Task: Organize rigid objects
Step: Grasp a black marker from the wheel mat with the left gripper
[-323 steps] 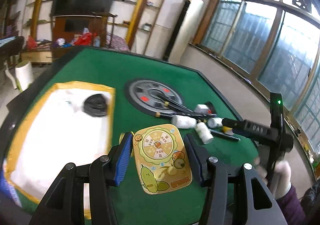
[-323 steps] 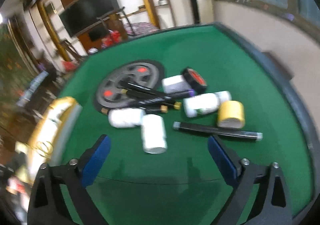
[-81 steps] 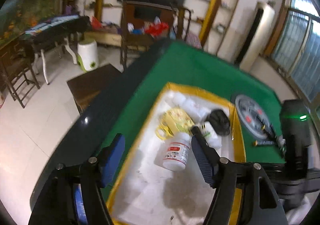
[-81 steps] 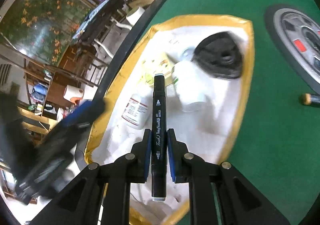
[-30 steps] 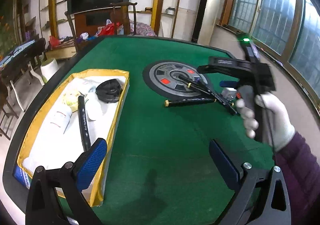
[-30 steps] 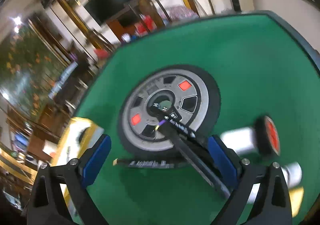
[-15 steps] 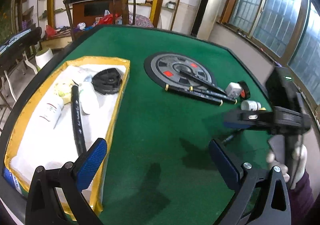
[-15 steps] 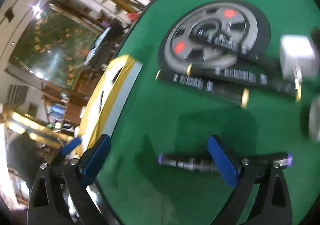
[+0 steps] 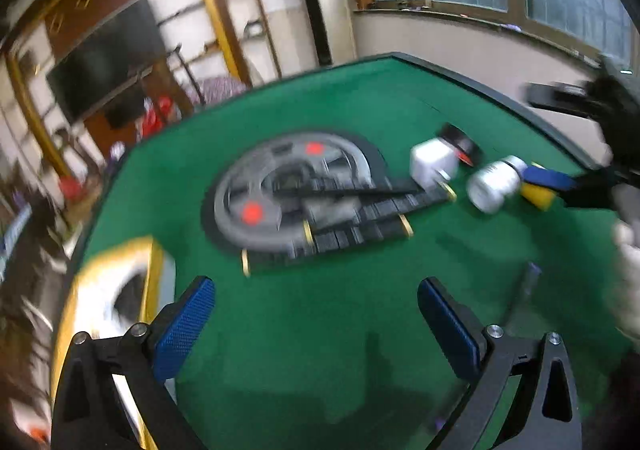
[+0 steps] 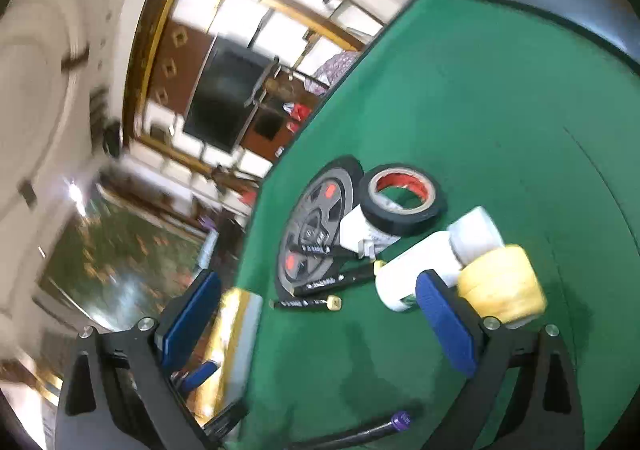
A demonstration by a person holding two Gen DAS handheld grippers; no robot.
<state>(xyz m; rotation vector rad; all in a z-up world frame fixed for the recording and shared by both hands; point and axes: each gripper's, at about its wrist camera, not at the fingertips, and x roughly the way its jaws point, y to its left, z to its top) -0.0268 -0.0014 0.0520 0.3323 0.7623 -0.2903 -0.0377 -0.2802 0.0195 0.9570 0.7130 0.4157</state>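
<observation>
fingers: left [image 9: 316, 314] wide, empty; right [image 10: 320, 310] wide, empty | things: bottle [image 10: 416, 270], yellow roll [image 10: 502, 286], pens [image 9: 340, 238] crowded on bench [image 9: 320, 350] | risk: right pad [image 10: 444, 322] just beside bottle — a nudge rolls it off.

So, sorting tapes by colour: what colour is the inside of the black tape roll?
Red, around the inner core of the black tape roll; clearest in the right wrist view.
</observation>
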